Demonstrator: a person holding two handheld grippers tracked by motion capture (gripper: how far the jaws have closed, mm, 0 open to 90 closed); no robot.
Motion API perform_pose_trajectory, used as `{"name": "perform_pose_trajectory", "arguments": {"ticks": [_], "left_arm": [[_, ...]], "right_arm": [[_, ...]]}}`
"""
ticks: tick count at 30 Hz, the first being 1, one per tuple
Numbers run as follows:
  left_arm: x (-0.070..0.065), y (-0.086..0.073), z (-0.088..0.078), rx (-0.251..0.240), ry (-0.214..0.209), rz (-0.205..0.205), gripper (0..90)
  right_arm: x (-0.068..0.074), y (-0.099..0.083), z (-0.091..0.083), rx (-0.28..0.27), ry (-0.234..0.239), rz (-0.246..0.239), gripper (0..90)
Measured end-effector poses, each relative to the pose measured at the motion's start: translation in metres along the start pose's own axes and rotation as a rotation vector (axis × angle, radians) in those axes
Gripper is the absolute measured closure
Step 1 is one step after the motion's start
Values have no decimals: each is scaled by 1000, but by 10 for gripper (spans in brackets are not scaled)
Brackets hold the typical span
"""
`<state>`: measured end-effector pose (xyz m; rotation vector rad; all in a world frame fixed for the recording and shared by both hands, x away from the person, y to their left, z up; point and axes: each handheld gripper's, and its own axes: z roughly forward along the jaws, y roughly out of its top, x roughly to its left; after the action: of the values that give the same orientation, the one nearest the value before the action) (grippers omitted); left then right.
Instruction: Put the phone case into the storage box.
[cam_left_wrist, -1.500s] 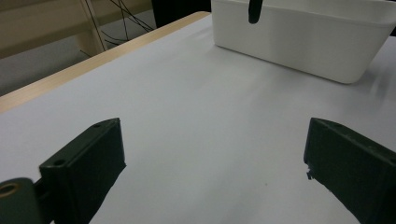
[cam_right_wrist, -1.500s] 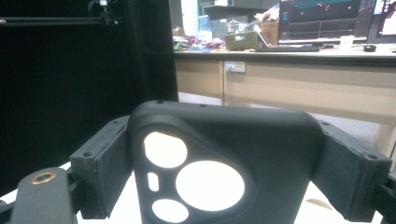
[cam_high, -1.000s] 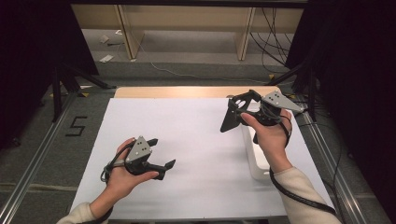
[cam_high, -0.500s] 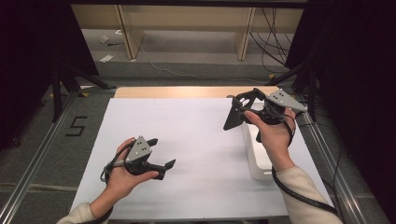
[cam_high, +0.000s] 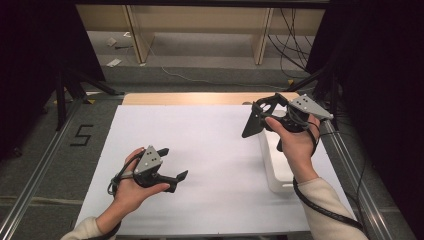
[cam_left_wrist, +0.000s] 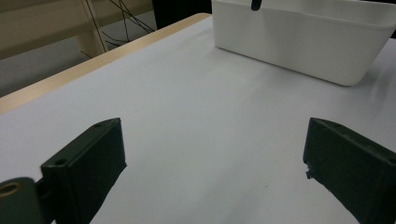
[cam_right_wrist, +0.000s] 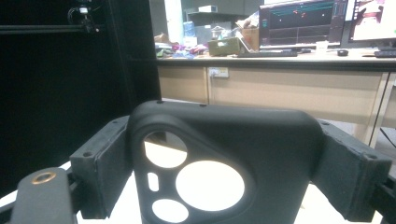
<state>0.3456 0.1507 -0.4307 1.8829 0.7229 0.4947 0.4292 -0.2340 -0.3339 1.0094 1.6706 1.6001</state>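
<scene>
While clamped between right claw (cam_right_wrist: 224, 186) jaws, black phone case (cam_right_wrist: 224, 158), upright.

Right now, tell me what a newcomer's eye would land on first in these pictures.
First, the right tool, held up above the table's right side and shut on a black phone case with round camera cutouts. Next, the white bin standing on the white table just below that hand. Last, the left tool, open and low over the near left of the table, holding nothing.
</scene>
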Motion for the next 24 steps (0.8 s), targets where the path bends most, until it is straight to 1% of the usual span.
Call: {"name": "perform_pose_trajectory", "arguments": {"ticks": [24], "left_arm": [[0,0,0,0,-1,0,52]], "right_arm": [[-11,2,-4,-7,-38,3,154]]}}
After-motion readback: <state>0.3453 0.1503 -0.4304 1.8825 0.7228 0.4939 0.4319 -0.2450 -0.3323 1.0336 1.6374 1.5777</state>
